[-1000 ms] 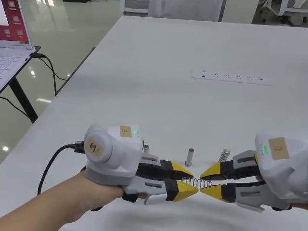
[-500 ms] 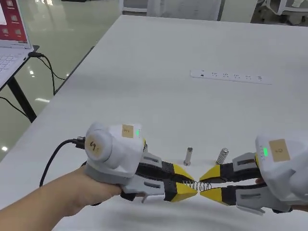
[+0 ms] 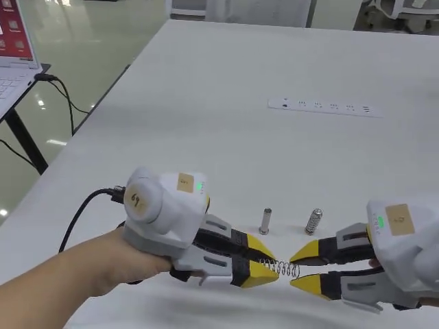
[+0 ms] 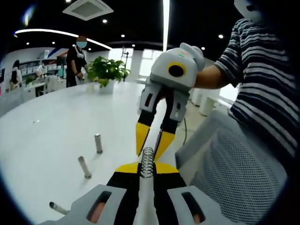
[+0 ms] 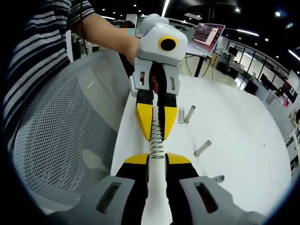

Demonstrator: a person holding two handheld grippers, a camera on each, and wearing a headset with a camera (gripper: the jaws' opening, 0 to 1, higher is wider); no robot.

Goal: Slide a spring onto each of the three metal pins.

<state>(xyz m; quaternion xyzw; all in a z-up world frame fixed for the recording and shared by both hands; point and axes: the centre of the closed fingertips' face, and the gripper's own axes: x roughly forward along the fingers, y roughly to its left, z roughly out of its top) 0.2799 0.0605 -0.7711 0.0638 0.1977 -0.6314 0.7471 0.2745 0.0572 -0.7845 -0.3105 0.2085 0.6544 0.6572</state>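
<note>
Near the table (image 3: 206,137) edge, left tool (image 3: 276,263) clamps the spring (image 3: 287,268) — right tool (image 3: 293,271) jaws apart.

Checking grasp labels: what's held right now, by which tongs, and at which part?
The thin silver coil spring: the left tongs are shut on one end of it. The right tongs stand open around its other end, not clamping.

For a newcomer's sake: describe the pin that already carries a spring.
On the white table, nearer than the power strip, two upright pins stand just beyond the horizontal spring. It is the right-hand pin, ringed with coils; the neighbouring pin is bare.
</note>
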